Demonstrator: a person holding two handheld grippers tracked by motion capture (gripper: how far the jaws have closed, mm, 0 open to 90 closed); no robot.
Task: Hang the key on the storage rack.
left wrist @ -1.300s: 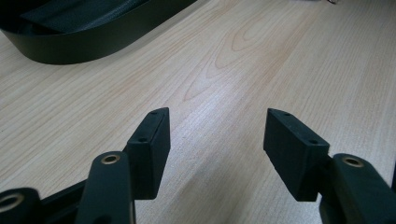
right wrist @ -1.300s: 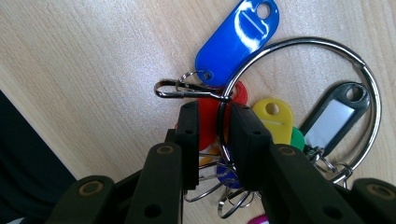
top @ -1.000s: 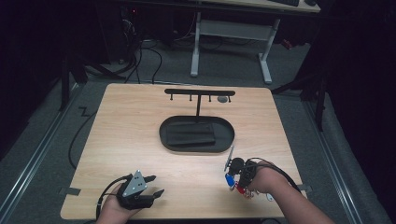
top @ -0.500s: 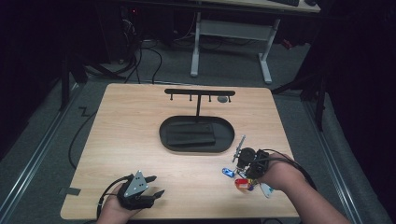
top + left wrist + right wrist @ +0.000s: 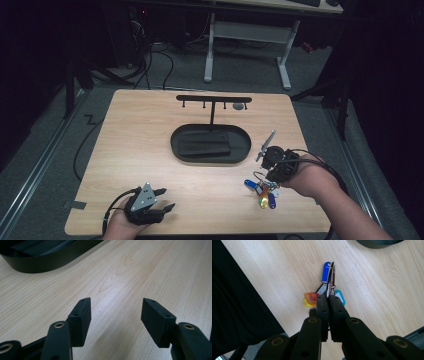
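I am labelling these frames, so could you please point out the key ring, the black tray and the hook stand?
key ring (image 5: 329, 280): right gripper view, metal loop above the jaws.
black tray (image 5: 245, 145): high view, right rim.
hook stand (image 5: 214, 98): high view, top bar.

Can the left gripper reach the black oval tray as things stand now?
Probably yes. The left gripper is open and holds nothing, and bare wood lies between it and the black oval tray. The right gripper, shut on the key ring, stands aside.
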